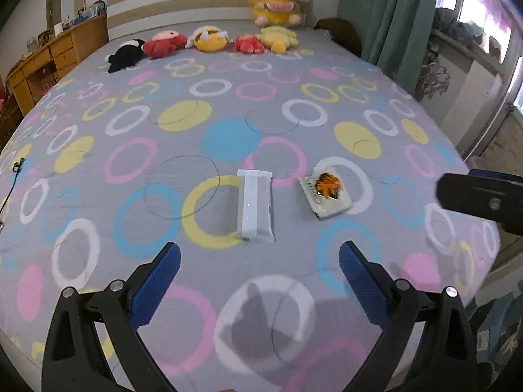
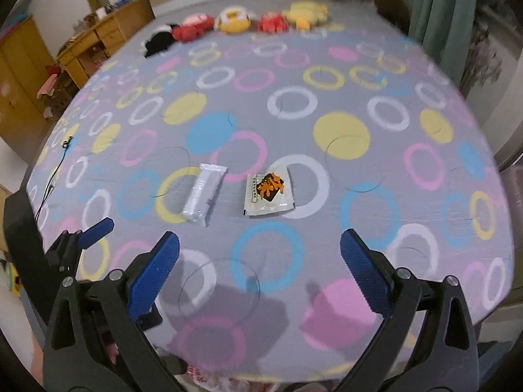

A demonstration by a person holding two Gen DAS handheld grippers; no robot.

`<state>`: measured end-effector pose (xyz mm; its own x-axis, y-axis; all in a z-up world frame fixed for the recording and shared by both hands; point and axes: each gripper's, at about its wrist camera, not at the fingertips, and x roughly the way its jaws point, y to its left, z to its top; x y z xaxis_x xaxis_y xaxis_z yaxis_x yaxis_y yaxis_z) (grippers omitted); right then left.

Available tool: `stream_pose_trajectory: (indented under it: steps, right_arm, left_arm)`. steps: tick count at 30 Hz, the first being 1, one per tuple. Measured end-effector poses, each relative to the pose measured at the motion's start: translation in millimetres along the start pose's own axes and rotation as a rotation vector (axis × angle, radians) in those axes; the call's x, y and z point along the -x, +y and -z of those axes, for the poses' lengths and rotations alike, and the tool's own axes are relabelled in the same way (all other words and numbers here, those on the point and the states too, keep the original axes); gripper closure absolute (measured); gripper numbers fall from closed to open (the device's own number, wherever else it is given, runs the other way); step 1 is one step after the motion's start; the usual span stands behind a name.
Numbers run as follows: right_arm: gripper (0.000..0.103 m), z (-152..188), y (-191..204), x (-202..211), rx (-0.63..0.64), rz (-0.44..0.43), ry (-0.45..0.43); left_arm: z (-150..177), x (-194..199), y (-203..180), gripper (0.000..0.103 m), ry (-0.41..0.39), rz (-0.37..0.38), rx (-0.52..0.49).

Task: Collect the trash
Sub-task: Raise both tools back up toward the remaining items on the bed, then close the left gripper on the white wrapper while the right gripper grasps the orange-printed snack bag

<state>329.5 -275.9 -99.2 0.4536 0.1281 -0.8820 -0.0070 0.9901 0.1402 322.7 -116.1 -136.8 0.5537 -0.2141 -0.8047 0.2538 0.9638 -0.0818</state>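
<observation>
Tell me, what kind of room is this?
Most likely a bedroom: a wide bed with a circle-patterned sheet, plush toys lined up near its headboard, and a wooden dresser against the wall.

Wide open bedspread (image 1: 228,104) all around the white wrapper (image 1: 256,207) and the orange-printed packet (image 1: 325,194) — only obstacles, the plush toys (image 1: 209,40), sit well back.
</observation>
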Motion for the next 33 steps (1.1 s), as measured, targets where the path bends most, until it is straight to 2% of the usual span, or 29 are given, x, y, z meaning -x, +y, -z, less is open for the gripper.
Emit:
stream_pose_trajectory:
  steps: [5, 8, 13, 21, 26, 28, 29, 30, 31, 32, 33]
  right_arm:
    - [0.007, -30, -15, -65, -0.018, 0.059, 0.08]
    - [0.007, -40, -22, -98, -0.036, 0.061, 0.125]
    - [0.007, -49, -21, -139, -0.02, 0.089, 0.175]
    - [0.007, -43, -23, -186, 0.007, 0.128, 0.259]
    - [0.007, -40, -25, -194, 0.009, 0.143, 0.245]
    - [0.017, -39, -21, -193, 0.038, 0.155, 0.238]
    - [0.022, -39, -19, -191, 0.047, 0.158, 0.23]
    - [0.037, -40, -16, -190, 0.055, 0.16, 0.223]
    - [0.057, -41, -13, -187, 0.068, 0.169, 0.212]
    - [0.065, -42, -11, -186, 0.08, 0.177, 0.207]
    - [0.079, -42, -7, -185, 0.097, 0.183, 0.209]
  left_arm:
    - [-13, -48, 2, 0.008, 0.027, -0.03, -0.031]
    - [-19, -72, 8, 0.008, 0.051, -0.048, -0.027]
    - [-22, -99, 11, 0.008, 0.069, -0.068, -0.051]
    - [-18, -133, 7, 0.008, 0.09, -0.062, -0.062]
    - [-15, -139, 7, 0.01, 0.063, -0.072, -0.058]
    - [-16, -138, 7, 0.023, 0.056, -0.068, -0.052]
    - [-16, -136, 7, 0.034, 0.051, -0.066, -0.049]
    - [-17, -135, 6, 0.043, 0.049, -0.068, -0.049]
    - [-17, -134, 6, 0.046, 0.05, -0.069, -0.047]
    - [-17, -133, 6, 0.051, 0.051, -0.067, -0.039]
    - [-17, -133, 6, 0.056, 0.052, -0.061, -0.034]
